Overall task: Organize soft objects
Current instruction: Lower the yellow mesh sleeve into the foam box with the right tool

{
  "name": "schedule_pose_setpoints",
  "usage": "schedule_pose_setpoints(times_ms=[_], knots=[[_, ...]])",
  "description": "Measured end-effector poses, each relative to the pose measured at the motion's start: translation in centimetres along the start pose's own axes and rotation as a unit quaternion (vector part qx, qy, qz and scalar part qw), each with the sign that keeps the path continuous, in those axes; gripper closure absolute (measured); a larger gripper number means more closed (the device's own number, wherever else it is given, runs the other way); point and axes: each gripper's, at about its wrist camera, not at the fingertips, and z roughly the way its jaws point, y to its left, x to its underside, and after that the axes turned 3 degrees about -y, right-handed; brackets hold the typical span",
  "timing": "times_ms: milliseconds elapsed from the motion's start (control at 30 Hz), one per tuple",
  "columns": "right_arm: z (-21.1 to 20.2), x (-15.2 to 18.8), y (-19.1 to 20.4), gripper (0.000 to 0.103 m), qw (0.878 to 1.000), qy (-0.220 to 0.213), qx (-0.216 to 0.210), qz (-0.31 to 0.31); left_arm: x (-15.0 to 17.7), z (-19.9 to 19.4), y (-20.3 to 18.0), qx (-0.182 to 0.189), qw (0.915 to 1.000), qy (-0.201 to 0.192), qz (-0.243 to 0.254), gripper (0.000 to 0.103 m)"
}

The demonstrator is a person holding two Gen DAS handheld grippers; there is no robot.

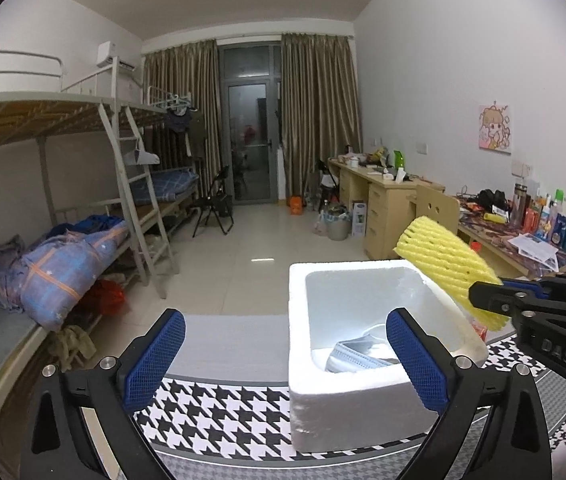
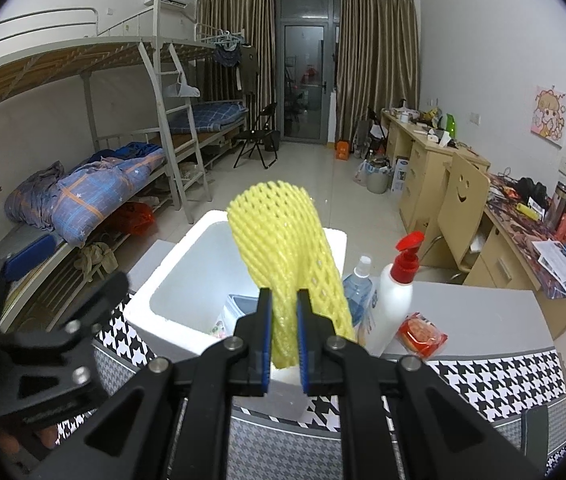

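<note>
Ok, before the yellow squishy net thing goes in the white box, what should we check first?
1. Right gripper pinching the yellow foam net firmly: ok.
2. White foam box open on top: ok.
3. Room left inside the box: ok; only a flat grey and white item lies at the bottom.
4. Net lined up over the opening: cannot tell; it hangs near the box's right rim.
5. Left gripper open, empty and out of the net's way: ok.
6. White pump bottle and red packet beside the box clear of the drop: ok.
</note>
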Motion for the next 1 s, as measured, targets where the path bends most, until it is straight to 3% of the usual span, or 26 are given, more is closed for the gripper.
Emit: schedule_pose_setpoints(times_ms=[800,900,967,1000], knots=[[5.0,-0.2,0.2,0.089,0.998,0.054,-0.018,0.01,1.7,-1.8,2.8,-0.013,0.9996,0.008,-0.025,0.002],[5.7,0.0,0.0,0.079,0.997,0.068,-0.026,0.015,1.9,-1.8,2.9,-0.011,0.9996,0.009,-0.026,0.002],[5.8,0.1,0.0,0.067,0.997,0.069,-0.027,0.018,2.0,-1.8,2.9,-0.012,0.9996,0.009,-0.025,0.002],[5.8,0.1,0.0,0.057,0.997,0.069,-0.026,0.018,2.0,-1.7,3.0,-0.012,0.9996,0.01,-0.024,0.002]])
